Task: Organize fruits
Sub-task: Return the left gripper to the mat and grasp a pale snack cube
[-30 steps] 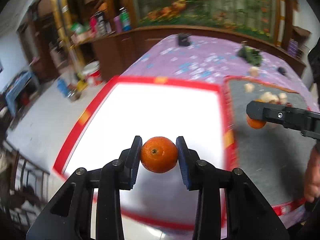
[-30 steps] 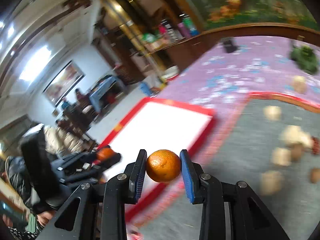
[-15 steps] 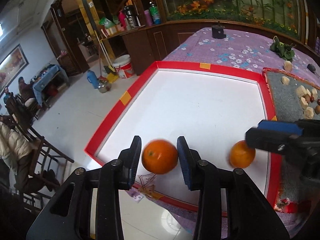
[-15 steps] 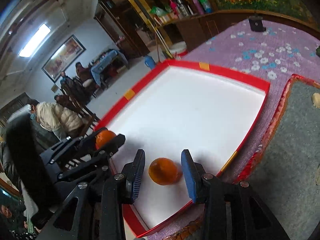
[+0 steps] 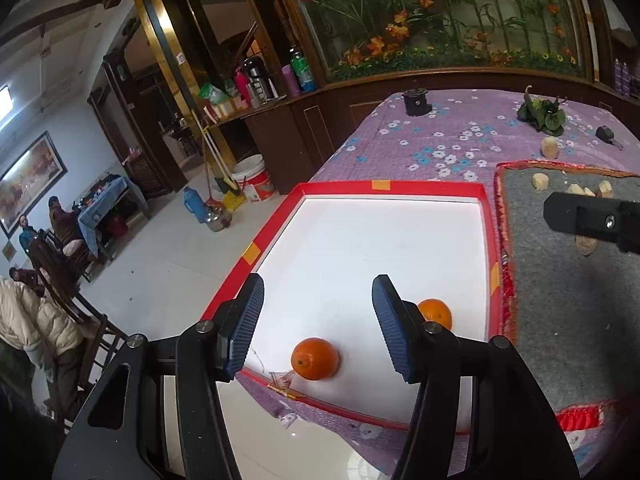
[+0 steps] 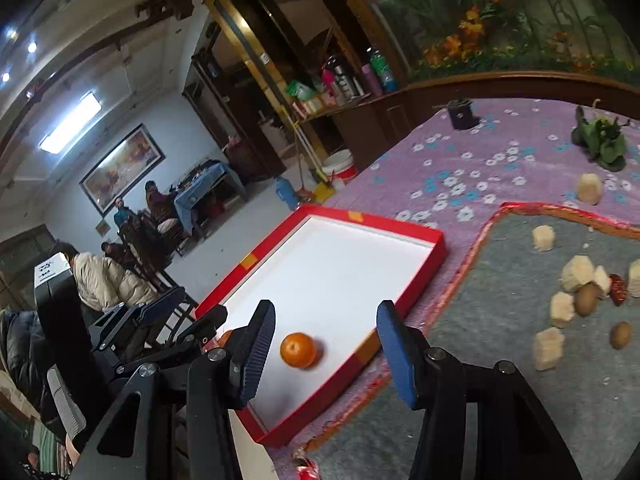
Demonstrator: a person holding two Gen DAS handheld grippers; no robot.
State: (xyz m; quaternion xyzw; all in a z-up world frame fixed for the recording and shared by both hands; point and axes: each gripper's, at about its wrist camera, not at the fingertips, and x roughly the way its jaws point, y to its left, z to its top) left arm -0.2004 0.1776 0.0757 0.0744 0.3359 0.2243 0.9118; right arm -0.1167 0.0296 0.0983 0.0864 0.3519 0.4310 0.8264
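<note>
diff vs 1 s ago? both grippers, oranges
Both let go: the left gripper and right gripper, each shut on an orange before, are now open and raised. The two oranges now lie in the red tray. Grey mat pieces unchanged.

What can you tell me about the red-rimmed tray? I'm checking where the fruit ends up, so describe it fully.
The tray is a shallow rectangle with low red walls, a glossy white floor and small orange-yellow tape patches on the rim. It looks like cardboard or plastic. It lies flat on the purple floral tablecloth, beside the grey mat. Two oranges rest inside near its close edge, one nearer the corner, the other further right. Neither open claw touches it.
</note>
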